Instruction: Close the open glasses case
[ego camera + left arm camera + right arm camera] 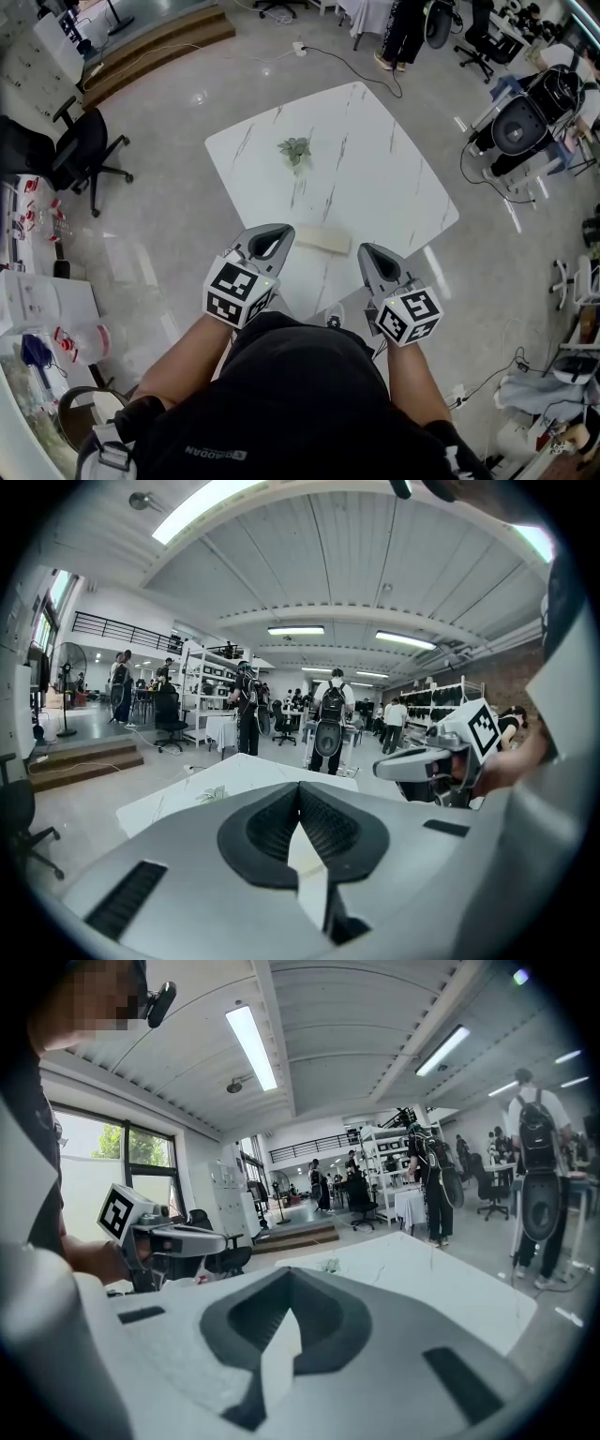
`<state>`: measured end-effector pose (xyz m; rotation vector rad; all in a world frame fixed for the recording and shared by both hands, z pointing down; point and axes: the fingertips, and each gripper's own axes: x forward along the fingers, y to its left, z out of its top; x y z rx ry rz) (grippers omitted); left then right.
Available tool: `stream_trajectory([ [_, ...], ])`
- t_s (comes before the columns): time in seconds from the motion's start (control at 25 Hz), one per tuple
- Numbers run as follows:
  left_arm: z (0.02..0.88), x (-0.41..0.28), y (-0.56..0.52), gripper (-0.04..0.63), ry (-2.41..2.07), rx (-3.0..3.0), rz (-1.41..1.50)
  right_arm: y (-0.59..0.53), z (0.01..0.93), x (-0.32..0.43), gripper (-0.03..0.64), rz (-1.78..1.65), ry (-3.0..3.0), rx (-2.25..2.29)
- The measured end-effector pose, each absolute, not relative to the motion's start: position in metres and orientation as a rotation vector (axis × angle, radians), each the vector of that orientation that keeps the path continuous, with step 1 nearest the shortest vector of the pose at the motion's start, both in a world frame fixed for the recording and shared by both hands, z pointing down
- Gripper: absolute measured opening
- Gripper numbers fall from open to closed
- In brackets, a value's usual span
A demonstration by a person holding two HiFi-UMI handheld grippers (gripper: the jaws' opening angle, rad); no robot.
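Cream glasses case (323, 239) lies flat on the white marbled worktop (375, 159), near its front edge, just ahead of and between the two gripper tips. Left gripper (278, 231) and right gripper (368, 250) are held low and apart from the case. Each gripper's own view shows the jaws closed tip to tip with nothing between them. Lid position is too small to read from the head view. The scene fits either a case lying open with both grippers poised short of it, or one already closed with both clear, so I judge no step. Any touch would call for care, as the case looks light on a slick top. Both gripper views look over the case. The person's head hides the worktop's near edge. A green sprig (295, 150) lies farther back.
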<state>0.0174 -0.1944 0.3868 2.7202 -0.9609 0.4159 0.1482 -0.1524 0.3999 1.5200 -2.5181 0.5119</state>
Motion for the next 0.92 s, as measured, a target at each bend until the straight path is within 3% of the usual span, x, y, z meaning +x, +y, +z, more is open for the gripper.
stream_trajectory([
  [0.92,0.3906,0.0212,-0.2007,0.003,-0.962,2.718,0.430,-0.1583,0.4076,0.1501,0.002,0.506,-2.501,1.495],
])
